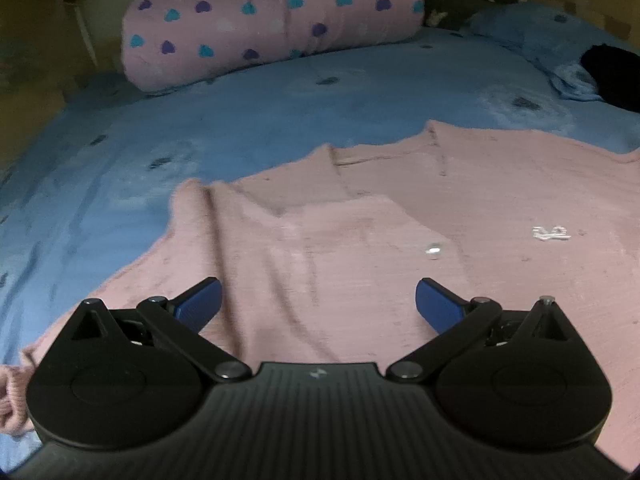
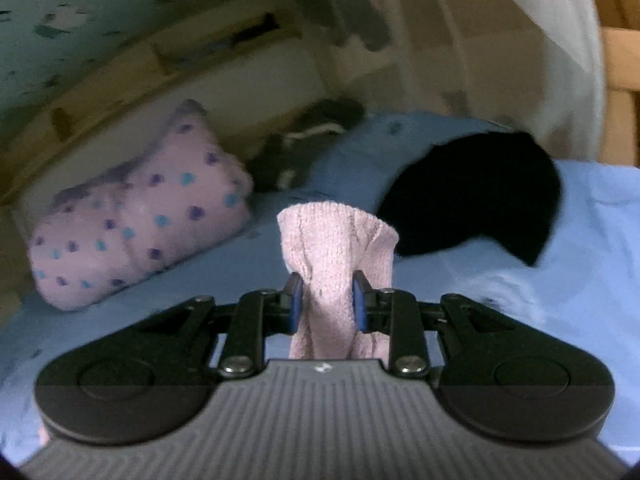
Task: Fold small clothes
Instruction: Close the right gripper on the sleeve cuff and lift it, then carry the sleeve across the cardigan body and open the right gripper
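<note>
So the pink knitted sweater is lying mostly flat on the bed with the blue patterned sheet, taking up the near part of the bed, with a few soft creases running through the knit on its left side and a small silvery decoration on its front. The left tongs hang just above it, blue pads spread wide apart with nothing between them, only the knit below. The right tongs are pinching a bunched bit of that same pink knit, which sticks up past the pads in a rounded fold and trails down behind them, and it's clear of the sheet. Toward the head end of the bed there's a rolled pink blanket with purple and teal hearts near the left edge, a blue pillow toward the right, and a black garment lying against that pillow. Some dark bundle with a white cord sits between blanket and pillow, too blurry to tell what it is.
</note>
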Action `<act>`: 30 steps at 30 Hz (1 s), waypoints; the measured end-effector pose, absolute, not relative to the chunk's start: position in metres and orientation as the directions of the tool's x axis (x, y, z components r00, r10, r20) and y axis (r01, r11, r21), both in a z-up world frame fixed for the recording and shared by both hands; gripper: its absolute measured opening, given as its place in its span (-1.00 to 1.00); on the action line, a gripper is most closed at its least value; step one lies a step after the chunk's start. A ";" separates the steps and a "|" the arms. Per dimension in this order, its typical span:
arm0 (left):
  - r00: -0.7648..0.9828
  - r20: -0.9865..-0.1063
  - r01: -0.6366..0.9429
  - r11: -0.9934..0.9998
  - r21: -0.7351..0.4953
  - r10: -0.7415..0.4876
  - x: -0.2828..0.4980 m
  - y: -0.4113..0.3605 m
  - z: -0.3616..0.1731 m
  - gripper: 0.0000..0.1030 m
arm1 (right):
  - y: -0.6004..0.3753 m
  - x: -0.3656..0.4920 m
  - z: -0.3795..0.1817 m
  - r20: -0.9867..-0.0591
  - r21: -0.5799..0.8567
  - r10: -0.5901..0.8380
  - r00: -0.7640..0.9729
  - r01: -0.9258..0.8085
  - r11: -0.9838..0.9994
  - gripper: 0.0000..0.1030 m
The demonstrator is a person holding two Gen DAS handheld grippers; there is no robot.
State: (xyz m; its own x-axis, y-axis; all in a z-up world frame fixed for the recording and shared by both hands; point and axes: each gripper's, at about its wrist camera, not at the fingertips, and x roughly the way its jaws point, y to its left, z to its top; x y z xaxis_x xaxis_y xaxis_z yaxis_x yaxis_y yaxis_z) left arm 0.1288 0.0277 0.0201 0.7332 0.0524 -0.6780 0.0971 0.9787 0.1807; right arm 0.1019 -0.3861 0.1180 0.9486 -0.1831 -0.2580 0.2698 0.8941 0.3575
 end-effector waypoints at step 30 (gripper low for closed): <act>0.696 -0.689 -0.081 0.975 0.205 0.202 0.125 0.125 0.010 1.00 | -0.098 0.187 0.041 -0.451 0.329 0.413 0.791 -0.282 0.901 -0.41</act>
